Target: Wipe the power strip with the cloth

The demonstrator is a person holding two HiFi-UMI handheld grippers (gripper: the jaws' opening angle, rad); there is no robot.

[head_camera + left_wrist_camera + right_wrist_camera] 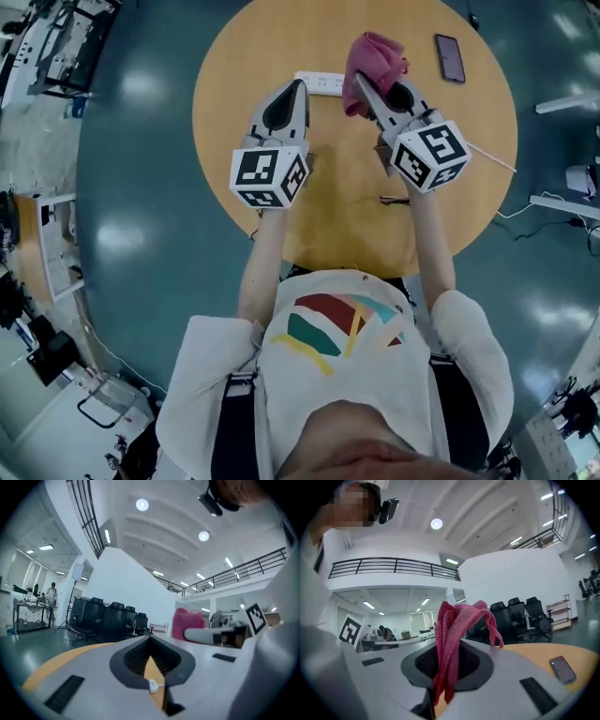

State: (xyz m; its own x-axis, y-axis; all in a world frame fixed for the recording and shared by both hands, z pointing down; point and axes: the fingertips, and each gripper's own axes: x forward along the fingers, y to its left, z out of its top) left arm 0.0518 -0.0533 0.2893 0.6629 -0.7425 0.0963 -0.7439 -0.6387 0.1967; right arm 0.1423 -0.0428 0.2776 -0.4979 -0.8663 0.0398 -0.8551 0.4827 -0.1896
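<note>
Head view, from above: round wooden table (244,56) with a dark phone (449,58) near its far edge, apart from the rest, and a thin dark item (394,199) on the near side, too small to identify. Black office chairs (112,616) beyond the table in left gripper view. White power strip (320,82) flat on the table's far part, one end hidden behind the pink cloth (372,66). Left gripper (301,86) closed on nothing, tip at the strip's near edge, contact unclear. Right gripper (365,86) clamped on the cloth, bunched above the jaws in loose folds.
</note>
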